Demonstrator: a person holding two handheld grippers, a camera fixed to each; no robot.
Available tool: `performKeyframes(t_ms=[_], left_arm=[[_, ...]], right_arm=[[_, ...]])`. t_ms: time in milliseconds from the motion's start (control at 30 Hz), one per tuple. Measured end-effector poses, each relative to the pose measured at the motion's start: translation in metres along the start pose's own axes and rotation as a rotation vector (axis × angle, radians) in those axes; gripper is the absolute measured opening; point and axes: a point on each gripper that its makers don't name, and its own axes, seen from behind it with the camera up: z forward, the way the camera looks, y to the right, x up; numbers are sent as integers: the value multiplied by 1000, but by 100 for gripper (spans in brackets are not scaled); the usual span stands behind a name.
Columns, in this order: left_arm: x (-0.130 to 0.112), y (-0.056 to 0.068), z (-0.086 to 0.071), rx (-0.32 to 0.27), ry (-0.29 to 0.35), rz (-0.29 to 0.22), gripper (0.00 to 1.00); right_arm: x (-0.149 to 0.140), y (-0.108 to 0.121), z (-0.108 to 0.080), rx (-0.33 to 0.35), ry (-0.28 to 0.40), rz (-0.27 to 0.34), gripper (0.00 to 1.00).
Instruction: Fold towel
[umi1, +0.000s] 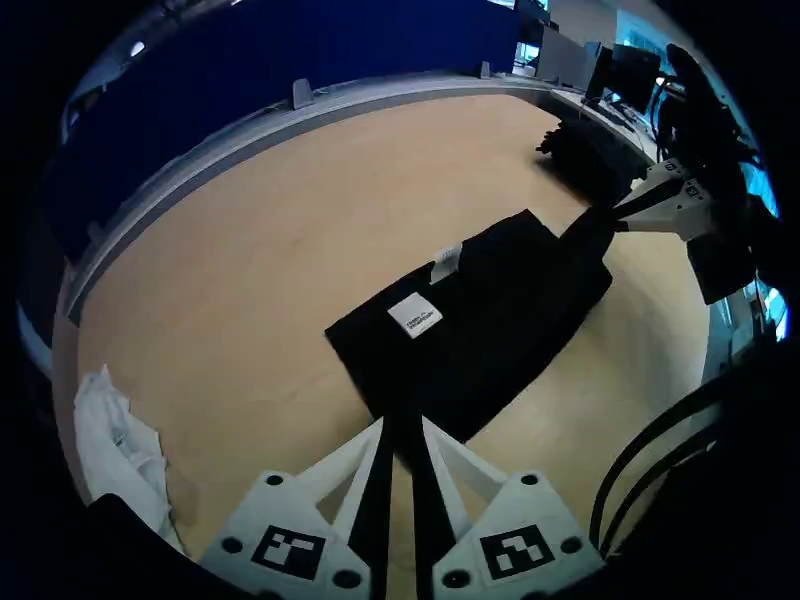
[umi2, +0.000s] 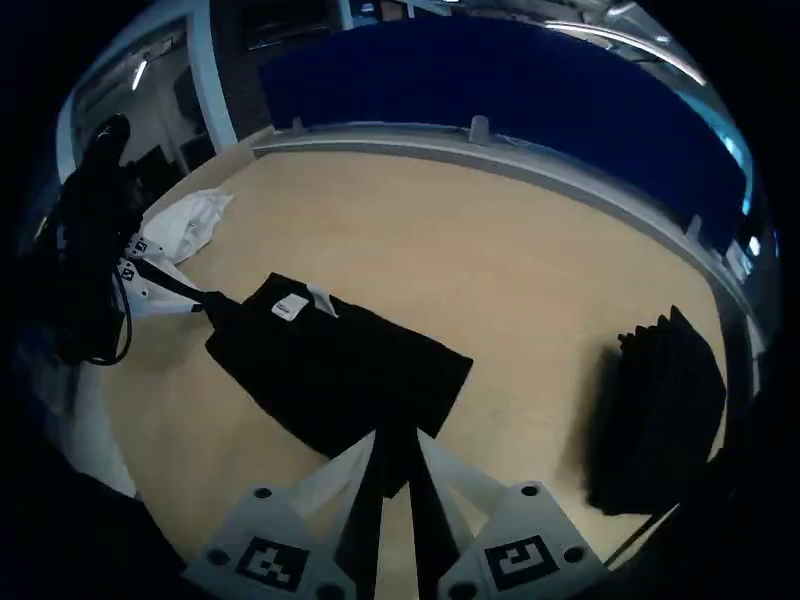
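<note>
The towel is laid flat near the middle of the desk, opposite ends pinched by the left tongs and right tongs; an end could be lost if thin cloth slips during lifting

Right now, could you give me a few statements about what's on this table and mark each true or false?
1. The towel is black. True.
2. The left hand-held gripper and the right hand-held gripper pinch opposite ends of it. True.
3. The towel is crumpled into a ball. False: it lies spread out on the wooden table.
4. The white cloth lies on top of the towel. False: it lies apart, near the table's edge.
5. A white label shows on the towel. True.
</note>
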Motion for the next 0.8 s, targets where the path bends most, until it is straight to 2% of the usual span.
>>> performKeyframes(t_ms=[133, 267, 367, 600, 700, 800], left_arm=[[5, -5, 8, 5, -3, 10, 12], [11, -14, 15, 23, -9, 25, 21], [18, -22, 24, 43, 3, 41, 24], [22, -38, 39, 90, 9, 27, 27], [22, -40, 43, 94, 15, 21, 29], [21, -42, 45, 102, 17, 25, 32]], right_arm=[[-2, 5, 9, -5, -13, 15, 14], [0, 11, 19, -16, -17, 31, 14], [3, 15, 28, -29, -17, 38, 14], [4, 22, 43, -52, -20, 58, 17], [5, 25, 46, -61, -18, 63, 21], [6, 30, 47, -83, -14, 61, 34]])
